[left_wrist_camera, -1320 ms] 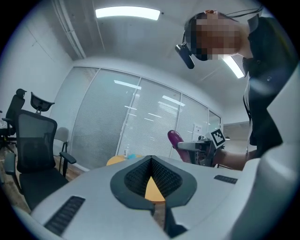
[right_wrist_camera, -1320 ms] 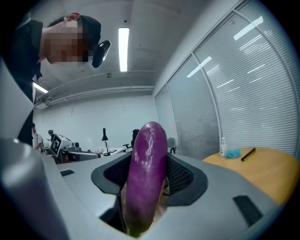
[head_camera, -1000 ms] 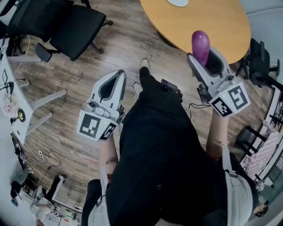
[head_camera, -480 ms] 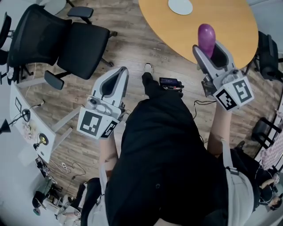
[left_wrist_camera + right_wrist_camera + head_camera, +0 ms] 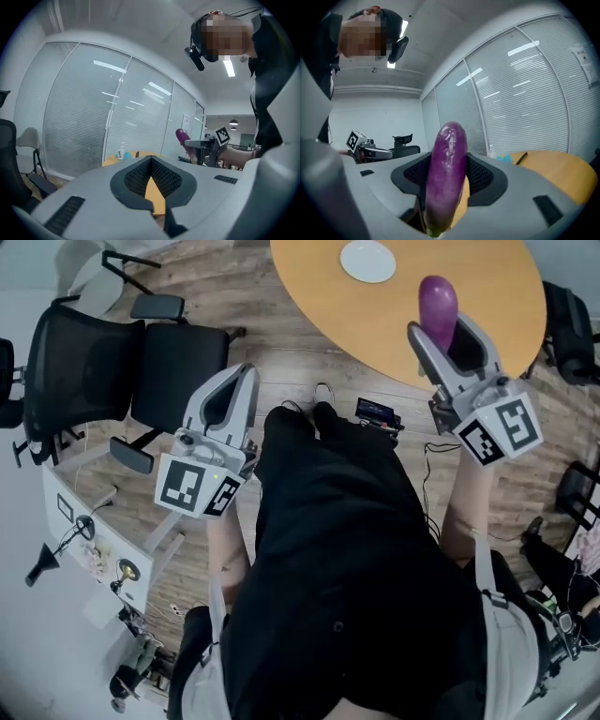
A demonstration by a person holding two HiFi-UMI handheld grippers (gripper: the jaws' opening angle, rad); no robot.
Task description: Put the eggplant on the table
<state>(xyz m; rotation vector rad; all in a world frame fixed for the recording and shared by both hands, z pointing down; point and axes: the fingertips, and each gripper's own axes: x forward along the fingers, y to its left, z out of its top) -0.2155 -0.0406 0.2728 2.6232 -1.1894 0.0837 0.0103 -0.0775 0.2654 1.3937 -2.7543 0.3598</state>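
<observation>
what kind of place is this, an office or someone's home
Most likely an office or meeting room, not a home: a black swivel chair on casters, a large round wooden table, and full-height glass partition walls with blinds behind it.

Bright, even ceiling light fills the room in the head view, leaving only soft, short shadows under the black chair (image 5: 178,357) on the wood floor (image 5: 281,343) and a mild sheen on the orange counter (image 5: 375,310); straight lines bow toward the frame's edges. The left gripper view and right gripper view are strongly fisheyed, with dark, vignetted corners. A ceiling strip light (image 5: 228,66) burns white, and others streak as reflections across the glass wall (image 5: 93,112). The eggplant (image 5: 447,168), close to the lens, looks slightly soft and carries small highlights.
</observation>
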